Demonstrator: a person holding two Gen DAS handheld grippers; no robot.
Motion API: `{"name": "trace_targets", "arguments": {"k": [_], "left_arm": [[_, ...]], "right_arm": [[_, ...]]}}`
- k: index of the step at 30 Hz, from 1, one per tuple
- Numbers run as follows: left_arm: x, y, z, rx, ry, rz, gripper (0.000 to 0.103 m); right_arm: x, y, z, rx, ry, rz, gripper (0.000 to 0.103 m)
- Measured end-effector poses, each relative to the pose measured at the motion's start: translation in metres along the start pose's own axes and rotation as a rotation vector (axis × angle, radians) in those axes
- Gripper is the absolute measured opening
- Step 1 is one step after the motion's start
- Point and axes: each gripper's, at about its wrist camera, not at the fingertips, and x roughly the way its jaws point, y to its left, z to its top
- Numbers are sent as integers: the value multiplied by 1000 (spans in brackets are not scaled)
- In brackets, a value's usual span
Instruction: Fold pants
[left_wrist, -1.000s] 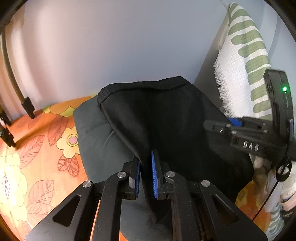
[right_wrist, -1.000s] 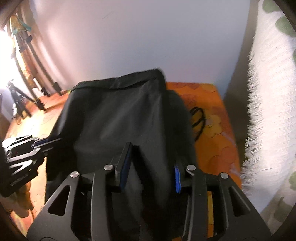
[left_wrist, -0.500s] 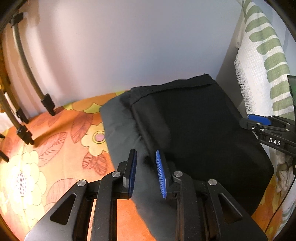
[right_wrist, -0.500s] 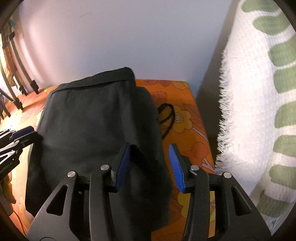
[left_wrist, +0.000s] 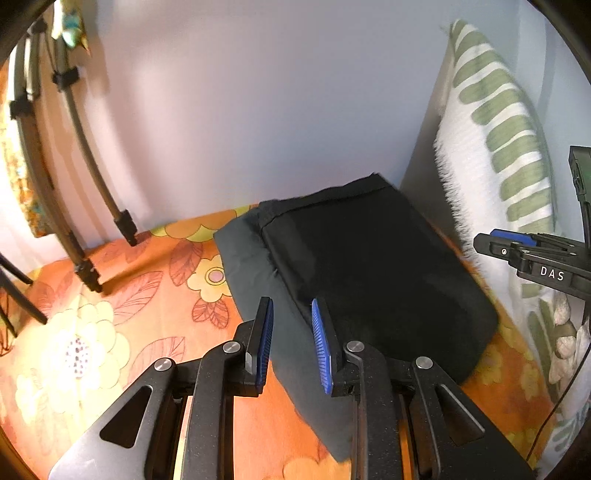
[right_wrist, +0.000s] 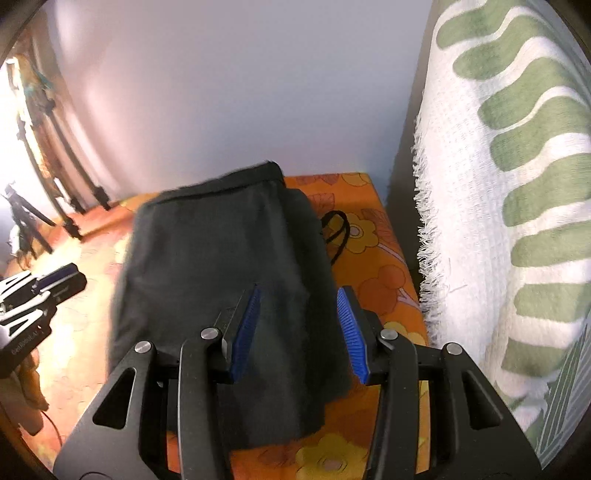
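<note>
Only the right wrist view shows a black cord (right_wrist: 338, 236) beyond the right gripper (right_wrist: 299, 328) — both it and the left gripper (left_wrist: 291, 339) gape, released, over one folded pair of pants (left_wrist: 369, 266).

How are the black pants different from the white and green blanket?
The pants are plain black; the blanket is white with green stripes. The pants lie folded flat on the orange flowery cover; the blanket hangs upright beside it. The blanket has a frayed fringe; the pants have a smooth hemmed edge. Both are soft cloth.
</note>
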Motion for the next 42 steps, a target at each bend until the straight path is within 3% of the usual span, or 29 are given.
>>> {"name": "trace_targets", "arguments": {"k": [10, 16, 17, 19, 23, 28, 30, 37, 42], "left_arm": [[-86, -5, -19, 16, -66, -38, 21], [-138, -1, -39, 21, -105, -68, 23], [-146, 0, -44, 20, -86, -81, 26], [-164, 4, -54, 16, -105, -84, 47], [-192, 9, -72, 24, -139, -87, 54], [-222, 20, -100, 25, -135, -84, 67], [-230, 25, -112, 13, -133, -84, 71], [-235, 40, -159, -35, -130, -38, 72], [-228, 38, -169, -6, -100, 6, 72]], "right_arm": [[-89, 35, -23, 43, -99, 74, 46], [-135, 58, -46, 58, -150, 54, 47], [-146, 64, -53, 60, -166, 47, 48], [-161, 73, -64, 65, -191, 30, 57], [-186, 100, -96, 57, -241, -29, 66], [-199, 124, -136, 56, -270, -75, 82], [-202, 133, -152, 56, -286, -108, 83], [-204, 155, -181, 6, -305, -132, 87], [-201, 159, -189, 16, -320, -126, 87]]}}
